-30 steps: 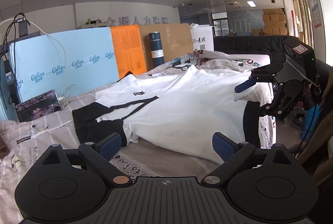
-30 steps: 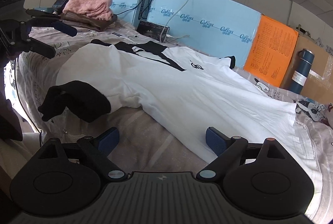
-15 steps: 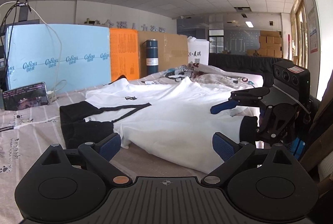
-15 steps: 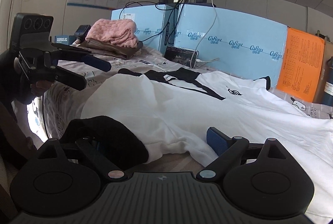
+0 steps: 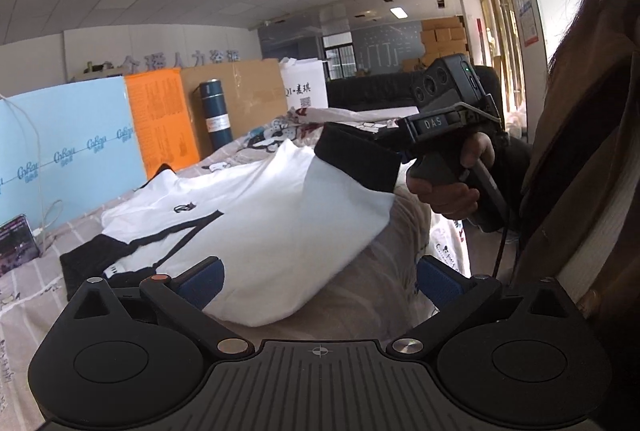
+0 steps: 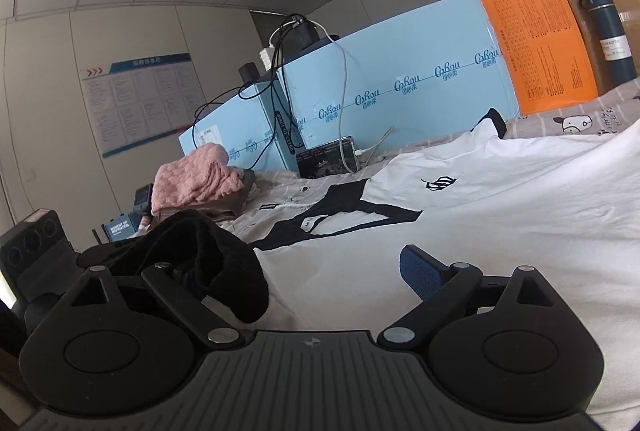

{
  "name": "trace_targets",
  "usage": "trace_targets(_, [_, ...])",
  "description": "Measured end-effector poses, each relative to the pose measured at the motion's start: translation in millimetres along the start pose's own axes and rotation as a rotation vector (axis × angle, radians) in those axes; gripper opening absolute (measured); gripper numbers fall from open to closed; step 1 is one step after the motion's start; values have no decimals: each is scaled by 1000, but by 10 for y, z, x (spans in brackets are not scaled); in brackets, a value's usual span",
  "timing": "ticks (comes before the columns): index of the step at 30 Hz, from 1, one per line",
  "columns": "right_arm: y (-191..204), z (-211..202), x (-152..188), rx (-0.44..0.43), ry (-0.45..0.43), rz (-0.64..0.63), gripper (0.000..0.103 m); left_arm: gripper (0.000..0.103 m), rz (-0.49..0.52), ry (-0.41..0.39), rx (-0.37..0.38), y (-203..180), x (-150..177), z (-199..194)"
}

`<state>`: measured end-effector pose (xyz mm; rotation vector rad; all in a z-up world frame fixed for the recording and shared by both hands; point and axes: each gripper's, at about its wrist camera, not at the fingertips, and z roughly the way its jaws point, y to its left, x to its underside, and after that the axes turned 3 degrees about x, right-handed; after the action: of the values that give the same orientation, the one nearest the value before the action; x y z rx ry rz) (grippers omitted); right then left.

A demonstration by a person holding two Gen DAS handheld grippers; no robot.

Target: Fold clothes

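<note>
A white T-shirt (image 5: 256,215) with black sleeves and black trim lies spread on the bed; it also shows in the right wrist view (image 6: 500,199). My left gripper (image 5: 316,277) is open and empty, low at the shirt's near hem. My right gripper (image 6: 304,271) has its jaws wide apart. The black sleeve cuff (image 6: 212,259) drapes over its left finger and is lifted off the bed. In the left wrist view the right gripper body (image 5: 448,127) holds that black cuff (image 5: 356,161) up at the bed's right side. Whether the pads pinch the cloth is hidden.
A printed grey bedsheet (image 5: 24,295) covers the bed. Blue foam board (image 6: 400,79), an orange board (image 6: 536,43), cardboard and a dark blue flask (image 5: 216,119) stand along the far side. Pink folded cloth (image 6: 192,183), a phone (image 6: 328,161) and cables lie at the head end. The person's body (image 5: 580,191) is at right.
The right gripper moved onto the black sleeve and raised it, swinging it over the white shirt body. The left gripper tilted upward and shifted right along the hem.
</note>
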<state>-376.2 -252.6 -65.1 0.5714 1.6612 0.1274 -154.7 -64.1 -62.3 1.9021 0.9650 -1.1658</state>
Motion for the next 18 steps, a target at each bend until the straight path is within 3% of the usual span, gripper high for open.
trace_targets(5, [-35, 11, 15, -1, 3, 50, 95, 103, 36, 22, -114, -87, -67, 360])
trace_targets(8, [-33, -5, 43, -19, 5, 54, 95, 101, 9, 26, -122, -52, -99, 458])
trace_targets(9, [-36, -14, 48, -26, 3, 57, 96, 93, 0, 25, -121, -40, -102, 472])
trace_targets(11, [-34, -32, 58, -32, 1, 56, 96, 66, -9, 13, -122, -22, -116, 465])
trace_targets(13, [-29, -49, 69, -33, 0, 52, 96, 28, -20, -4, -133, -3, -133, 446])
trace_targets(15, [-20, -74, 73, -37, -4, 43, 96, 17, -34, -28, -155, 16, -154, 415])
trace_targets(18, [-4, -117, 66, -27, -5, 17, 98, 15, -56, -72, -202, 74, -200, 360])
